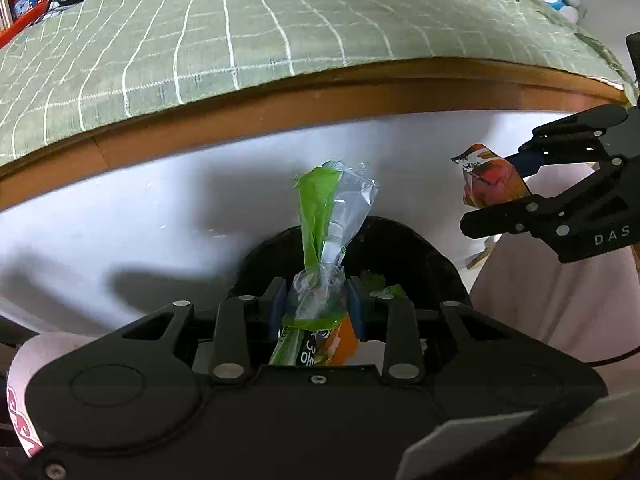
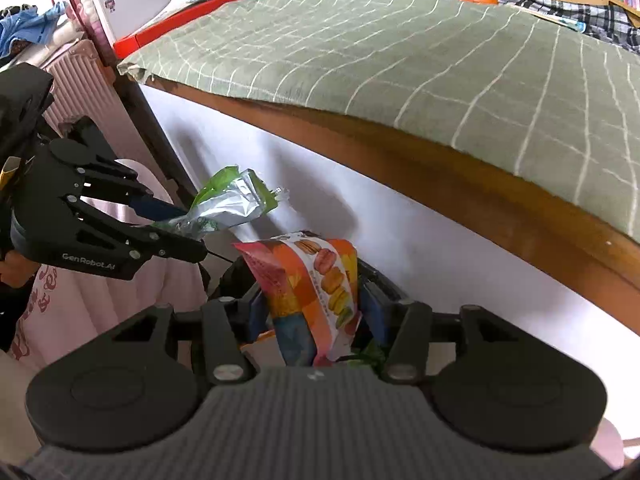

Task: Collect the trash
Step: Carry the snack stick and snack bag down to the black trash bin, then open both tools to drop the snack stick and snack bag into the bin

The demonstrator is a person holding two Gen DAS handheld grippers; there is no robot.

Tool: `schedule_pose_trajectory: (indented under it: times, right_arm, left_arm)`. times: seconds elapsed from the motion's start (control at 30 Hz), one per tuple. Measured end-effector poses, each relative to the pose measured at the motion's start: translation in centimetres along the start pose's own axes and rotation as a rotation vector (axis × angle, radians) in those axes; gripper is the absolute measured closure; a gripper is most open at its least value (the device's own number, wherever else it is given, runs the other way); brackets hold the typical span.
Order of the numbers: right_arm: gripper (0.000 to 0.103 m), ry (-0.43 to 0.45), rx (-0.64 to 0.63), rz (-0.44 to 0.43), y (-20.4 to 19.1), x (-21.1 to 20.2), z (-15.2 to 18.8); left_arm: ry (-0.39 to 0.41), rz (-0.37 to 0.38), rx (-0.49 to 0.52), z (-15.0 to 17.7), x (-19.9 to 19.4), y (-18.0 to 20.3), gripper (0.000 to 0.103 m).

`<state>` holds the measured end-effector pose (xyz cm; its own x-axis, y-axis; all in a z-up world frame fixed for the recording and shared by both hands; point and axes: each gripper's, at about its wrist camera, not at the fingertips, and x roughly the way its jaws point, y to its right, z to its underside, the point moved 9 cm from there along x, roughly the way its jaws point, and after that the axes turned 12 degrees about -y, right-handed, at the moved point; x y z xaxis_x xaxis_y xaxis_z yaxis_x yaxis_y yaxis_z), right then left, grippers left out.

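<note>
My left gripper (image 1: 316, 292) is shut on a crumpled green and clear plastic wrapper (image 1: 316, 208), which sticks up past the fingertips. Right under it is the dark mouth of a black bin (image 1: 404, 248) with some green scraps inside. From the right wrist view, that same left gripper (image 2: 192, 228) and its wrapper (image 2: 232, 196) hang at the left. My right gripper (image 2: 312, 300) has an orange and pink macaron snack bag (image 2: 312, 276) between its blue pads, both pads against the bag, above the bin (image 2: 380, 276). The left wrist view shows this gripper (image 1: 496, 188) and bag (image 1: 492, 180) at the right.
A table with a green checked cloth (image 1: 240, 40) and a wooden edge (image 1: 280, 104) overhangs a white panel (image 1: 120, 208) behind the bin. Pink fabric (image 1: 560, 300) hangs beside the bin. A pink radiator (image 2: 80, 76) stands at the left.
</note>
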<state>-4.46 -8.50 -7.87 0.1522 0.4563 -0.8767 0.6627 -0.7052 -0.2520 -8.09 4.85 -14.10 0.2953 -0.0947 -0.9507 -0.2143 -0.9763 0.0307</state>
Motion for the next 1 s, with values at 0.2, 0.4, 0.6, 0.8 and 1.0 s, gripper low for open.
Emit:
schedule_pose_trajectory:
  times: [0.2,0.4,0.6,0.8,1.0]
  right_arm:
    - [0.035,-0.031,-0.008,0.008,0.2,0.9,0.0]
    - [0.035,-0.063,0.008,0.022,0.4,2.3,-0.1]
    - [0.037,-0.090,0.019,0.037,0.7,3.6,0.0]
    - [0.036,-0.117,0.026,0.032,0.5,4.9,0.0]
    - [0.034,-0.134,0.031,0.032,0.2,5.8,-0.3]
  left_arm:
    - [-0.023,-0.004,-0.002,-0.3,1.5,0.5,0.072]
    - [-0.054,-0.003,-0.020,0.0,3.0,0.5,0.072]
    - [-0.079,-0.012,-0.020,0.1,4.5,0.2,0.072]
    - [-0.108,-0.016,-0.034,0.2,6.1,0.2,0.072]
    - [-0.132,-0.013,-0.040,0.3,7.0,0.3,0.072]
